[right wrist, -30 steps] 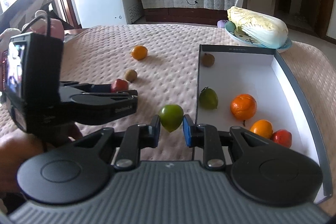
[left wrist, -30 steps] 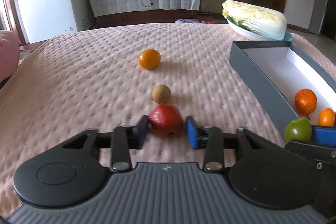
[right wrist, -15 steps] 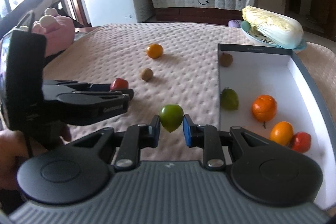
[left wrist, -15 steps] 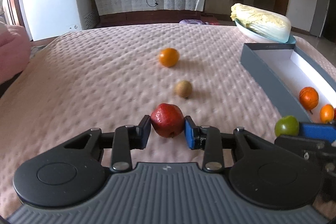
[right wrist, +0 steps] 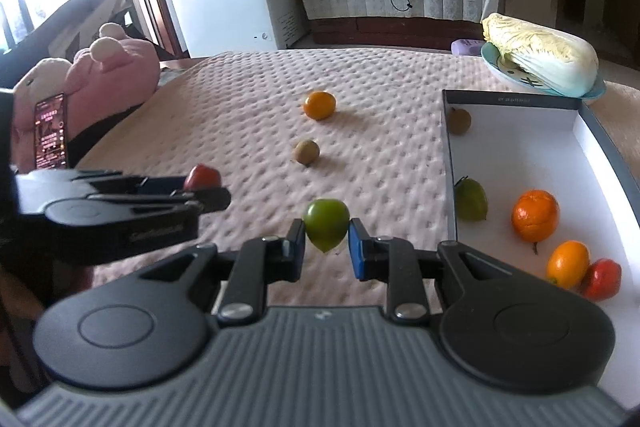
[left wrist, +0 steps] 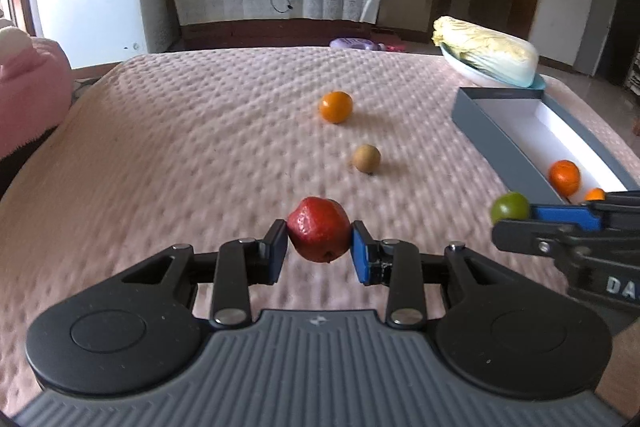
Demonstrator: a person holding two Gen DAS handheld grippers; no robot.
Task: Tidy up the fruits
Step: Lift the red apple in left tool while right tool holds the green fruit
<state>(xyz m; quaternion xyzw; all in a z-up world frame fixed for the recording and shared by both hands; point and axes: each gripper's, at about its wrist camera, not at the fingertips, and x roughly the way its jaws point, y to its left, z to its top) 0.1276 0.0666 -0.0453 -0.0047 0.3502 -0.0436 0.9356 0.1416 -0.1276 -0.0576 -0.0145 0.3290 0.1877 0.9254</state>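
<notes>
While a red fruit (left wrist: 319, 235) is clamped between the jaws of the left gripper (left wrist: 319, 253), a green fruit (right wrist: 326, 223) is clamped in the jaws of the right gripper (right wrist: 326, 253). Both fruits are held clear of the pink cloth (left wrist: 180, 155) that covers the tabletop. In the left wrist view, the right gripper is seen at the right edge with the green fruit at its tip, just beside the near end of the box (right wrist: 520, 155). In the right wrist view, the left gripper is seen at the left with the red fruit at its tip.

Two fruits are left on the cloth, well apart from the box: an orange (left wrist: 336, 107) farther off and a brown fruit (left wrist: 366, 159) nearer. Inside the box, five fruits are seen: a brown one (right wrist: 459, 121) in the far left corner, a green one (right wrist: 471, 199) against the left wall, a large orange one (right wrist: 535, 215) near the middle, and a small orange one (right wrist: 568, 264) touching what looks like a red fruit (right wrist: 602, 279) at the near end, partly hidden.

Behind the box, a cabbage (right wrist: 540, 61) is laid on a plate (right wrist: 494, 65).
</notes>
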